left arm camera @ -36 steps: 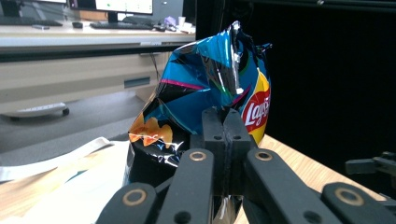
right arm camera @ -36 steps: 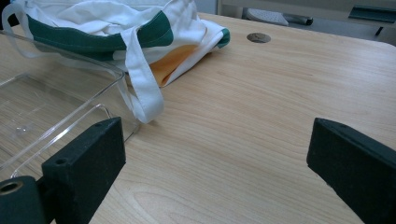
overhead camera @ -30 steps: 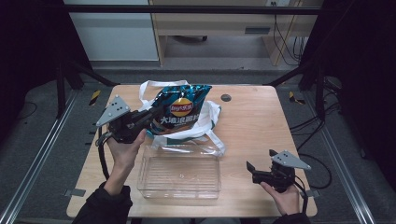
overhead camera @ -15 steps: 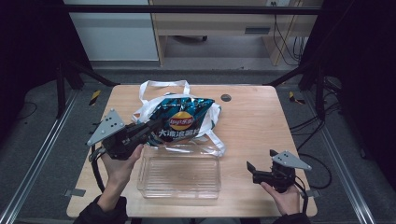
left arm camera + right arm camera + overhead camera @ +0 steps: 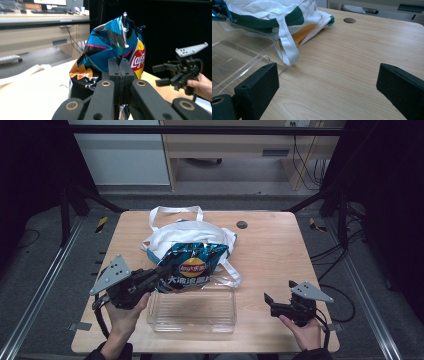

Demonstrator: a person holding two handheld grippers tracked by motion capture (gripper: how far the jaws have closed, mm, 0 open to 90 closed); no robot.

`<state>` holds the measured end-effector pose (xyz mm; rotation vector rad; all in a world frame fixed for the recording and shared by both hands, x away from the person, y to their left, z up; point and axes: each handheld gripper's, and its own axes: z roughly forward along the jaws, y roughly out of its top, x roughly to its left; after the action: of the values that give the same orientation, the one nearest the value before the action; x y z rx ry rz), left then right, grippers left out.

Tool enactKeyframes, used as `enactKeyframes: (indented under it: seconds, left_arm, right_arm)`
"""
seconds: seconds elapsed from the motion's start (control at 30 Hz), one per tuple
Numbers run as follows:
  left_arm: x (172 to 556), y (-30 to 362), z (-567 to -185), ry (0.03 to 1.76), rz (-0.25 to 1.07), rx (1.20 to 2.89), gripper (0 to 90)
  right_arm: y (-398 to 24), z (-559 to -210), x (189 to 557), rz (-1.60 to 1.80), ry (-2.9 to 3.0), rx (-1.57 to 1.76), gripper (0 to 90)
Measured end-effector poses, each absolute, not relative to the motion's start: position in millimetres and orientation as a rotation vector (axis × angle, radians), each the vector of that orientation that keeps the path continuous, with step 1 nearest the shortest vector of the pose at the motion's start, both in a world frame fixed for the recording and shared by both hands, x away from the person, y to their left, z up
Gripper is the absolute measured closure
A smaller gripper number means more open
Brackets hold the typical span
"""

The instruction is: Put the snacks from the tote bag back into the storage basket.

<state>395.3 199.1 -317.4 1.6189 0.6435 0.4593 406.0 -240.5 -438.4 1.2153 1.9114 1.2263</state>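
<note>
My left gripper (image 5: 167,271) is shut on the edge of a blue Lay's chip bag (image 5: 196,264), which hangs just above the far rim of a clear plastic tray (image 5: 192,312). In the left gripper view the bag (image 5: 112,50) stands up from between the closed jaws of the left gripper (image 5: 121,65). Behind the bag lies a white cloth tote bag (image 5: 187,231) with green trim. My right gripper (image 5: 269,303) rests open near the table's front right, pointing left toward the tray. Nothing is between its fingers (image 5: 257,85) in the right gripper view.
The tote's handles (image 5: 175,211) spread toward the far edge of the wooden table (image 5: 280,250). A dark round hole (image 5: 242,224) sits in the tabletop at the back. The tote's strap (image 5: 287,47) lies beside the tray's corner (image 5: 268,37). Bare wood stretches across the right half.
My left gripper has carried the chip bag toward me and down, from over the tote to the tray's far rim. The right gripper has stayed in place.
</note>
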Motion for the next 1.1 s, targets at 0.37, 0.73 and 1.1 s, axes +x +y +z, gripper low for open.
enactKeyframes:
  seconds: [0.37, 0.73, 1.1]
  left_arm:
    - [394.0, 195.7, -350.5, 0.696, 0.417, 1.695, 90.0]
    - [394.0, 189.7, -372.9, 0.727, 0.379, 1.732, 90.0]
    - [400.5, 196.1, -383.7, 0.778, 0.343, 1.709, 90.0]
  right_arm:
    - [-239.9, -438.2, 405.5, 1.224, 1.916, 1.206, 4.7]
    - [-240.9, -437.7, 403.9, 1.228, 1.91, 1.213, 4.7]
    - [-240.3, -438.0, 404.2, 1.225, 1.914, 1.21, 4.7]
